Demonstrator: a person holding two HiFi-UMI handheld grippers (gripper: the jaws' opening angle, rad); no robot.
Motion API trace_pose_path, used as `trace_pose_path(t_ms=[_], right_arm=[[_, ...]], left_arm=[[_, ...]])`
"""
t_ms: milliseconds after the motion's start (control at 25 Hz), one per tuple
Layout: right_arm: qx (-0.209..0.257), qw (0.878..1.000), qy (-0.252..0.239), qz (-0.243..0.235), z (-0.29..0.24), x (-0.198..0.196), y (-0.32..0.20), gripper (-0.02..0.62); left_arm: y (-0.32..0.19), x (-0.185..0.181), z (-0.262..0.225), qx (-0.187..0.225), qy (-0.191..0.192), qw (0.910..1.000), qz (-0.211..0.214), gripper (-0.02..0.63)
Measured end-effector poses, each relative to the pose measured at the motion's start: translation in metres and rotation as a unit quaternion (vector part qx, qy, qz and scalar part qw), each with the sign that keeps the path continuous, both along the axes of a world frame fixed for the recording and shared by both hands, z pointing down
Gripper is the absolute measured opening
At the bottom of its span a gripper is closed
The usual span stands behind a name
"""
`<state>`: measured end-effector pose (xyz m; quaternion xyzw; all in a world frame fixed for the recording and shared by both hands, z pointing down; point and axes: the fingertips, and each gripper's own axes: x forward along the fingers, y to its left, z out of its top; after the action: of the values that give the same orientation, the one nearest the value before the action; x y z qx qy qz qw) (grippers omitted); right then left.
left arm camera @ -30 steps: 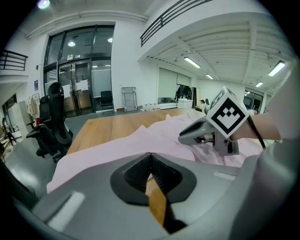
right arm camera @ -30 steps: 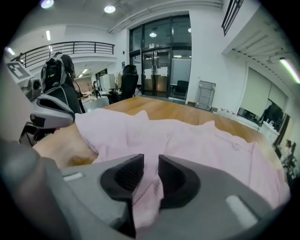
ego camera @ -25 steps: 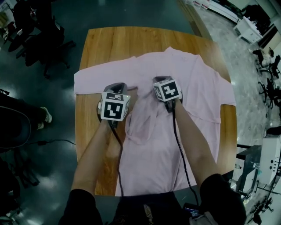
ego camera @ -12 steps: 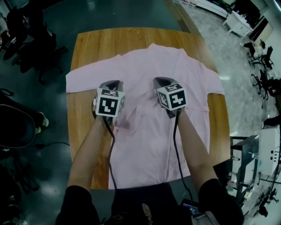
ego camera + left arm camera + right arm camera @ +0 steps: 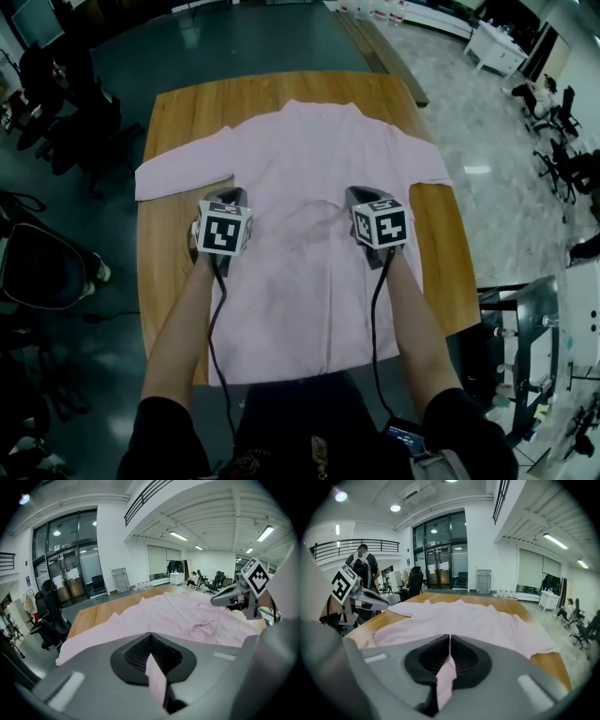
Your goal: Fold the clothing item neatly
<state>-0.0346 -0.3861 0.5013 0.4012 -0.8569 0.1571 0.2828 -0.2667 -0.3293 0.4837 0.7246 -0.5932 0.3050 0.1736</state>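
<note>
While the left gripper point(image 5: 150, 641) and right gripper point(image 5: 449, 641) each pinch the pink shirt point(image 5: 309, 178), it lies spread beyond both. No fold is made yet.

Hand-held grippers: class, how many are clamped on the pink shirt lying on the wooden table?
2. The left hand-held gripper pinches the pale pink cloth shirt at its left side, below the sleeve; the right hand-held gripper pinches it right of the middle. No others seem hidden.
</note>
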Motion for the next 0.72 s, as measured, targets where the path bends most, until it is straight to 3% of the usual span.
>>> trace_pose_path(t_ms=[400,520,720], right_arm=[[-0.046,0.998,0.017,0.027,0.040,0.084,0.019,0.012],[-0.065,0.997,0.029,0.022,0.058,0.095,0.023,0.016],[-0.038,0.999,0.025,0.009,0.044,0.089,0.020,0.035]], left_arm=[[0.040,0.041,0.006,-0.020,-0.016,0.9992,-0.031,0.008],[0.051,0.037,0.007,-0.019,-0.027,0.9984,-0.047,0.008],[0.056,0.007,0.002,-0.008,-0.033,0.9956,-0.087,0.008]])
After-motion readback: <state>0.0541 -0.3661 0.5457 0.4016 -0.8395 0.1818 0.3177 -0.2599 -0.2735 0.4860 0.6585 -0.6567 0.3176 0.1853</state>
